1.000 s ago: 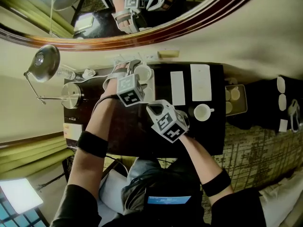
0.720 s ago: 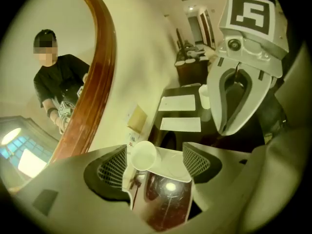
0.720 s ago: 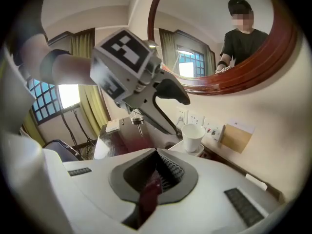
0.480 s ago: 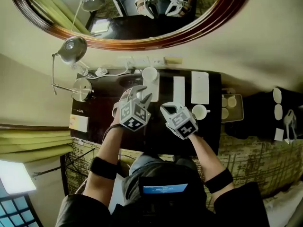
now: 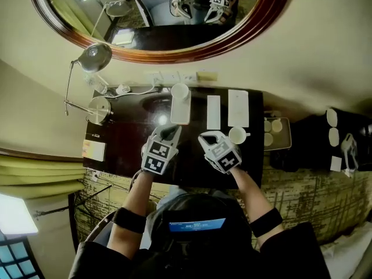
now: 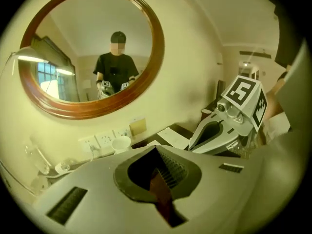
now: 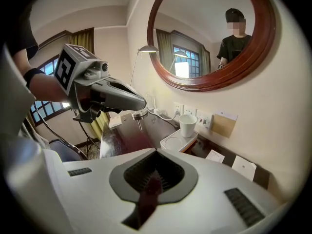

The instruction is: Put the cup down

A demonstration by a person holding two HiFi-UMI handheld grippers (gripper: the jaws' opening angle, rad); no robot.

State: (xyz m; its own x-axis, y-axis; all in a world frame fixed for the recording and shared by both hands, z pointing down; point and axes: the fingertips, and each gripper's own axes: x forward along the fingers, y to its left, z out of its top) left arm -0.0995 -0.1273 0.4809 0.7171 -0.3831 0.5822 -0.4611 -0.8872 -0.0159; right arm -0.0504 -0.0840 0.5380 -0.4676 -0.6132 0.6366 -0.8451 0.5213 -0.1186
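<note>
A white cup (image 5: 179, 90) stands upright at the far end of a white tray (image 5: 180, 116) on the dark desk, near the wall sockets. It shows small in the left gripper view (image 6: 120, 143) and clearly in the right gripper view (image 7: 187, 126). My left gripper (image 5: 172, 130) hovers short of the tray, apart from the cup; its jaws have just been closing and now meet with nothing between them (image 6: 157, 152). My right gripper (image 5: 204, 137) is beside it, shut and empty (image 7: 156, 152).
A second cup with a handle (image 5: 236, 135) stands right of my right gripper. Two white cards (image 5: 214, 111) (image 5: 238, 107) lie on the desk. A desk lamp (image 5: 96, 57) and its base (image 5: 100, 109) are at the left; a small tray with cups (image 5: 276, 129) is at the right. A round mirror (image 5: 244, 34) hangs above.
The left gripper let go of the cup on the tray, drew back toward the person and closed its jaws. The right gripper shifted slightly alongside it.
</note>
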